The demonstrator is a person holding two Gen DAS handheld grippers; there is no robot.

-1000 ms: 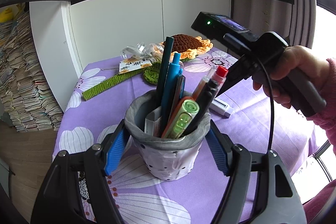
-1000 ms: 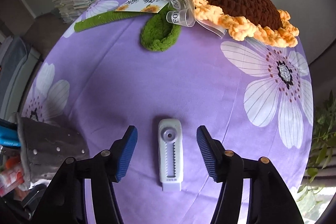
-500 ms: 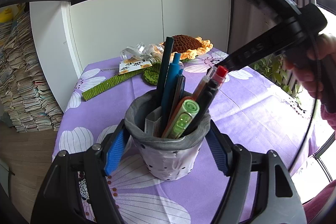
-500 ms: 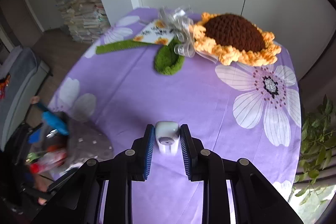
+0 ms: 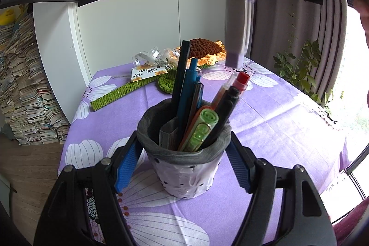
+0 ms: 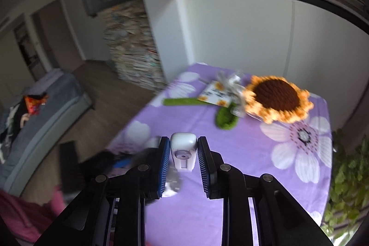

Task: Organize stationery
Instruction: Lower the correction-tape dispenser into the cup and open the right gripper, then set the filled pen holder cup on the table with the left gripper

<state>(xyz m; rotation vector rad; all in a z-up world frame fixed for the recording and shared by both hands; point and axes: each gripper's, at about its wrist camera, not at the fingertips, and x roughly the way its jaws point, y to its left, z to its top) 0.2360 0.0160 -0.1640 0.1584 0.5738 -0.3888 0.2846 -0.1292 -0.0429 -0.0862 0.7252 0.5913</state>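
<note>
A grey and white fabric pen cup (image 5: 184, 165) stands on the purple flowered tablecloth (image 5: 276, 121), full of pens and markers (image 5: 203, 112). My left gripper (image 5: 183, 165) has its blue pads against both sides of the cup. My right gripper (image 6: 183, 156) is shut on a white utility knife (image 6: 183, 149). In the left wrist view the knife (image 5: 237, 22) hangs high above the cup at the upper right. The cup shows only as a blur in the right wrist view (image 6: 150, 153), below left of the knife.
A crocheted sunflower (image 5: 205, 50) with green stem (image 5: 120, 93), ribbon and card (image 5: 147, 72) lies at the table's far side. White cabinets (image 5: 138, 27) stand behind, stacked papers (image 5: 20, 89) at the left, a plant (image 5: 297, 66) at the right.
My right gripper closed on the utility knife, lifted it off the table and carried it up and toward the cup. My left gripper and the cup stayed still.
</note>
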